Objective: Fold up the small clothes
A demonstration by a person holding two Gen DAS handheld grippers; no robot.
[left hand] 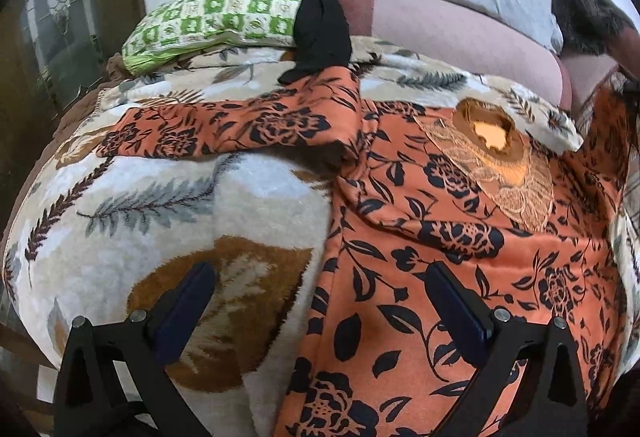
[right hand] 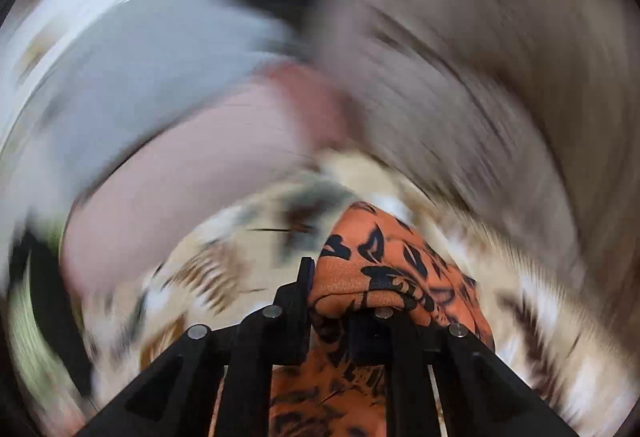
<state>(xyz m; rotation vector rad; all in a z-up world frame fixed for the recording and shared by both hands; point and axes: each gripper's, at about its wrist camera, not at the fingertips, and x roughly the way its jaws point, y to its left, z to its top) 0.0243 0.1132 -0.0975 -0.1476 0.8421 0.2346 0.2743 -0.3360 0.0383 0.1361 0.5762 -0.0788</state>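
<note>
Orange floral top (right hand: 384, 269) could slip: my right tool (right hand: 340, 289) pinches a thin bunch at six o'clock; left tool (left hand: 320, 301) spread.

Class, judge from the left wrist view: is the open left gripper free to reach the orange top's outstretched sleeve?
Probably yes: the left gripper holds nothing, and the sleeve lies flat on the blanket, uncovered except under the black garment.

The left hand-held gripper (left hand: 316, 311) points steeply downward, its two dark-padded fingers (left hand: 188, 311) spread wide apart with nothing pinched between them. The right hand-held gripper (right hand: 336, 277) has its jaws drawn close together, clamped on a bunched fold of orange flowered cloth (right hand: 372, 261); its view is heavily blurred around the fingers.
</note>
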